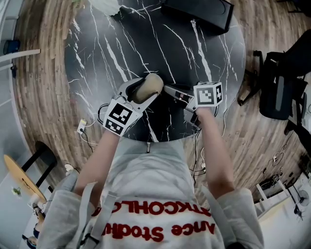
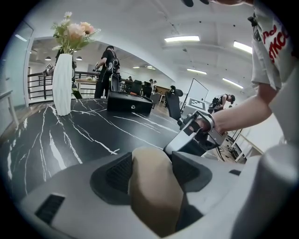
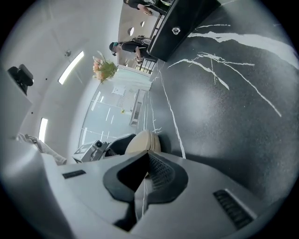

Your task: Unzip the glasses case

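Note:
A beige glasses case (image 1: 149, 85) is held just above the black marble table (image 1: 121, 44), near its front edge. My left gripper (image 1: 142, 90) is shut on the case, whose body fills the space between the pads (image 2: 154, 186). My right gripper (image 1: 168, 90) reaches in from the right, its tips at the case's right end. In the right gripper view the case (image 3: 142, 141) shows its seam end-on, and my right gripper (image 3: 145, 158) is shut right at that seam on a thin pale zip pull. In the left gripper view the right gripper (image 2: 187, 140) sits just behind the case.
A long black box (image 1: 199, 12) lies at the table's far edge. A white vase with flowers (image 2: 61, 84) stands far left. A black chair (image 1: 279, 87) stands on the wooden floor to the right. Cables (image 1: 197, 165) trail under the table's front edge.

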Motion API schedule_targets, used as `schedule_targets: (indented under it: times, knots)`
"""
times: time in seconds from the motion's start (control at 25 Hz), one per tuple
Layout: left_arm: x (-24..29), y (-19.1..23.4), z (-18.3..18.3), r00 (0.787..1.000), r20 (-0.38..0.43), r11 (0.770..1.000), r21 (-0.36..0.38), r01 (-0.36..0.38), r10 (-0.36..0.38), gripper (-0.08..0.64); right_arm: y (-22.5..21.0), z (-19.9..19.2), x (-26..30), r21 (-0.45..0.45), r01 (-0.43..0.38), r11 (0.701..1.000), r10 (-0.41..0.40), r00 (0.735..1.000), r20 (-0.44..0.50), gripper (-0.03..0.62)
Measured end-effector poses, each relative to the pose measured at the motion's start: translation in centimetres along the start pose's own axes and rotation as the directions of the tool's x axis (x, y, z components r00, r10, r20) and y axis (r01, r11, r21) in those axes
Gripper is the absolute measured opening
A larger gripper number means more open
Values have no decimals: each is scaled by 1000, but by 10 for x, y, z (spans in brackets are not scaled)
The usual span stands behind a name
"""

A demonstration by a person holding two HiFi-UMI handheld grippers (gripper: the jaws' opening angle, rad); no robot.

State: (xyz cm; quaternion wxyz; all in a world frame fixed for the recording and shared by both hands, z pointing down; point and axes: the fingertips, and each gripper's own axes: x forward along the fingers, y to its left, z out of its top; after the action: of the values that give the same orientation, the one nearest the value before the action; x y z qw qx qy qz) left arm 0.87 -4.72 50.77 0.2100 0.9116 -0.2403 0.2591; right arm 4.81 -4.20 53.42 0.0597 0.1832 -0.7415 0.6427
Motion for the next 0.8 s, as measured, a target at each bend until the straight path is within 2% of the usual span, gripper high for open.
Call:
schedule_targets:
  times: [0.56, 0.72, 0.8]
  knots:
    - [1, 1, 0, 1000, -11, 1000, -13, -11, 11, 272, 16, -40, 15, -53, 41, 998, -41, 999, 3, 12]
    - [2, 4, 2, 1000, -8, 998, -68, -5, 5, 268, 27, -65, 32, -135, 73, 988, -80, 995, -53, 12]
    - [2, 5, 3, 1000, -12, 996, -91, 4, -5, 264, 33, -73, 39, -165, 96, 982, -103, 994, -30, 12]
